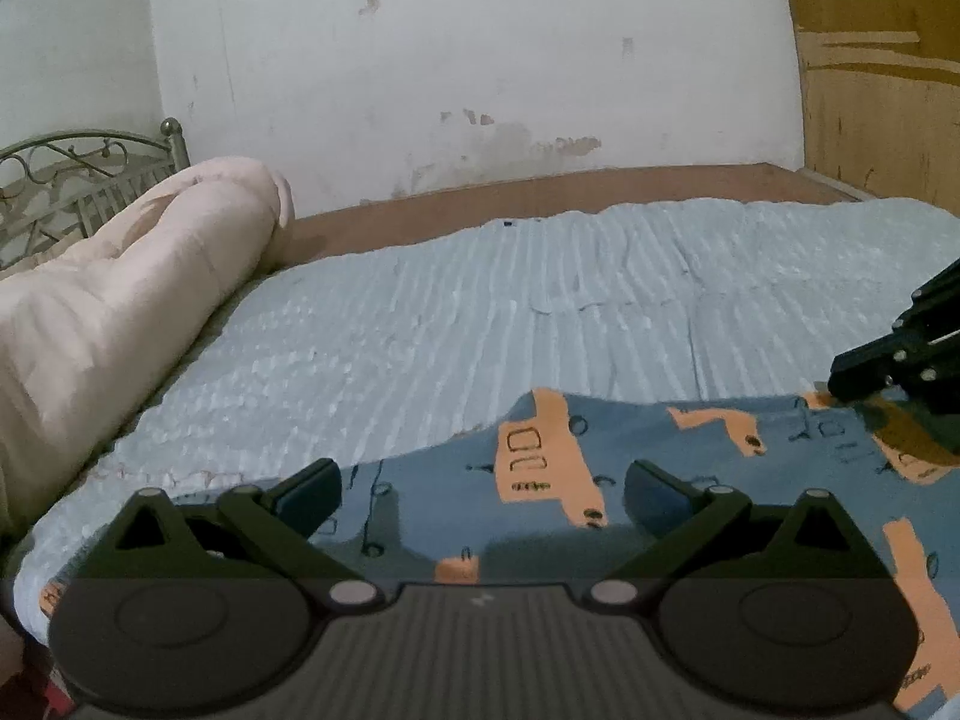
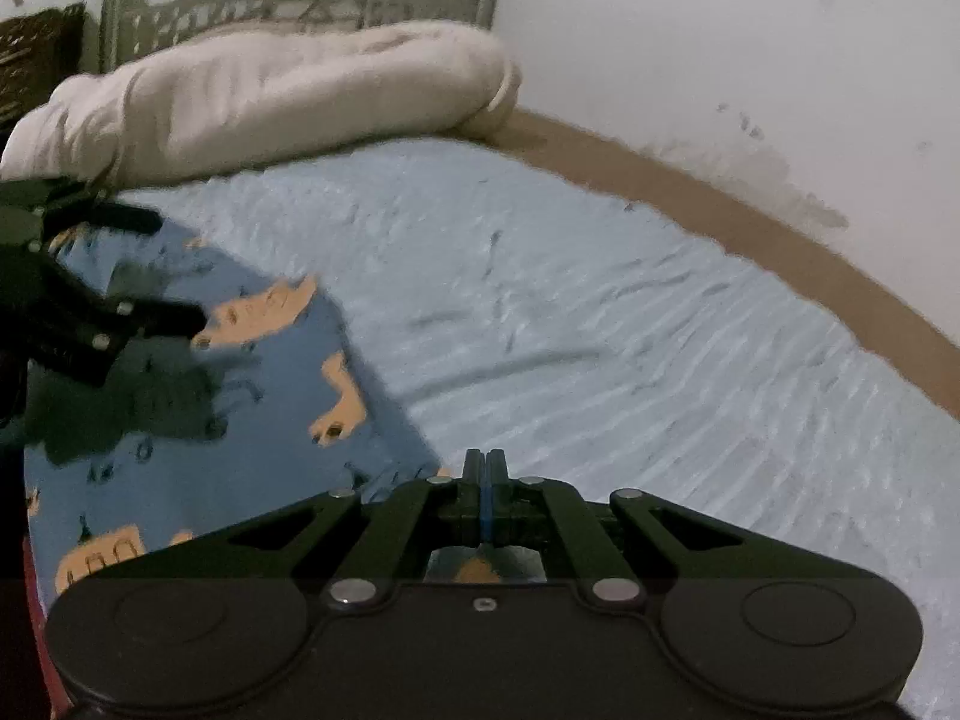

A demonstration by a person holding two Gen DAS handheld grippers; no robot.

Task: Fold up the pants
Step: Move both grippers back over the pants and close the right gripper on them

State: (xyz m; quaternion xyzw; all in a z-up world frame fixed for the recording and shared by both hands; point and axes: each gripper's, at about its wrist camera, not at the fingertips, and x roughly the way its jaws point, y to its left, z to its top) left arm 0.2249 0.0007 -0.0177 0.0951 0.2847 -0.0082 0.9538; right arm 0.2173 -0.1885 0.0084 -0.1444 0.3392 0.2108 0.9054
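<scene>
From the left wrist, the left gripper [image 1: 483,495] hangs with jaws wide apart over the blue pants [image 1: 540,510], whose far edge lies on the pale bedspread [image 1: 480,300]; much bare bed runs to the wall.

From the right wrist, the right gripper [image 2: 486,468] has its jaws pressed together at the pants' [image 2: 252,396] near edge; whether cloth is pinched I cannot tell. A rolled quilt [image 2: 288,90] lines the headboard end.
</scene>
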